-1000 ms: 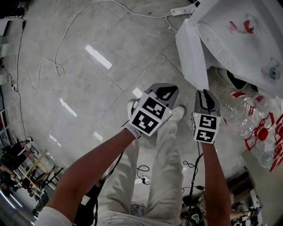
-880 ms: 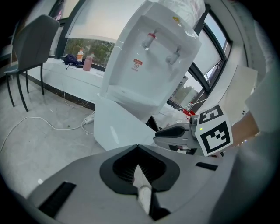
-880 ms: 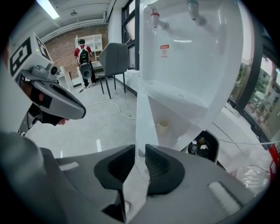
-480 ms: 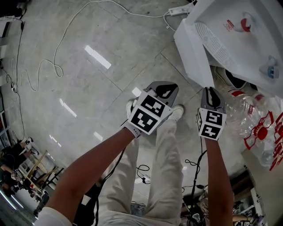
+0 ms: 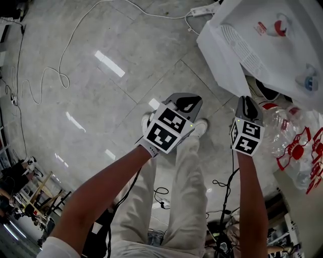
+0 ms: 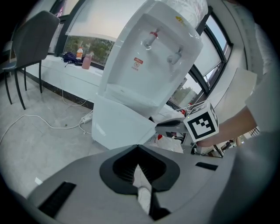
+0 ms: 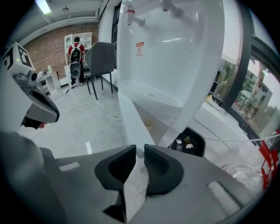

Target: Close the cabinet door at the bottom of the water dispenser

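The white water dispenser (image 5: 275, 43) stands at the upper right of the head view. Its bottom cabinet door (image 5: 218, 56) hangs open, swung out toward me. My right gripper (image 5: 248, 103) sits just below the door's free edge. In the right gripper view the jaws (image 7: 139, 154) stand a little apart and have just been closing. The door's edge (image 7: 131, 116) lines up with their gap just beyond the tips, and nothing is pressed between the pads. My left gripper (image 5: 189, 104) hovers to the left, shut and empty (image 6: 138, 148).
A white cable (image 5: 64, 75) and a power strip (image 5: 204, 10) lie on the tiled floor. Clear plastic bags with red print (image 5: 298, 146) pile up right of the dispenser. A black bin (image 7: 188, 142) sits beside its base. A chair (image 7: 101, 54) stands farther off.
My right gripper has moved right and slightly up in the head view, closer to the open door's edge. The left gripper has kept still.
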Action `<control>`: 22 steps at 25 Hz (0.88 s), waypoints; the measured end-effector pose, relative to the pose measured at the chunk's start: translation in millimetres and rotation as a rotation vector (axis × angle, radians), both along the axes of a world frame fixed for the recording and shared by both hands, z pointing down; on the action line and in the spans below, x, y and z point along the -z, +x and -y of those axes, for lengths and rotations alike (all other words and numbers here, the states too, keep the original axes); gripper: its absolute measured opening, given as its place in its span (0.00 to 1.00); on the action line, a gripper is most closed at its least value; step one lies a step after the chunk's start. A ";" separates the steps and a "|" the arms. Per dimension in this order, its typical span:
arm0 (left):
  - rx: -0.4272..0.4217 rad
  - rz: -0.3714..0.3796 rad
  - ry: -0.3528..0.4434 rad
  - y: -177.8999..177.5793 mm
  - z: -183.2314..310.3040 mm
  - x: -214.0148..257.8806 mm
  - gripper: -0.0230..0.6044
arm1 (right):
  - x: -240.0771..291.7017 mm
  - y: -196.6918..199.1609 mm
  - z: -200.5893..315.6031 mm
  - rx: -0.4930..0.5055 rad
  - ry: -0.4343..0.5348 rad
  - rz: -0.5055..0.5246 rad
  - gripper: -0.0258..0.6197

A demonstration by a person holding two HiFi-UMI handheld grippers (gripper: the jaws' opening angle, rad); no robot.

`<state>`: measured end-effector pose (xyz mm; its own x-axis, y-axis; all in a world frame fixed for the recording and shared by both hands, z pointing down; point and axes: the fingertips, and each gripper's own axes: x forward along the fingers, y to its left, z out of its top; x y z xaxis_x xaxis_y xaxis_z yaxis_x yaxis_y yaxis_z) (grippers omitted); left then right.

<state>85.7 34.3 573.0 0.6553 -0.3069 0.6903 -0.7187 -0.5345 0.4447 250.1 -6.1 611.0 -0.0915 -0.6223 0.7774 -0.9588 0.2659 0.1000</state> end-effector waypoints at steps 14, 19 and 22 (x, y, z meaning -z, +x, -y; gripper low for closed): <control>-0.017 -0.012 0.006 5.3 7.8 0.7 0.05 | 1.7 38.6 30.7 -0.117 0.029 -0.023 0.15; -0.021 -0.013 0.004 8.0 9.7 -0.3 0.05 | 1.3 47.4 38.9 -0.118 0.036 -0.033 0.15; -0.023 -0.015 0.003 9.9 11.1 -0.4 0.05 | 1.6 52.6 44.3 -0.131 0.038 -0.034 0.15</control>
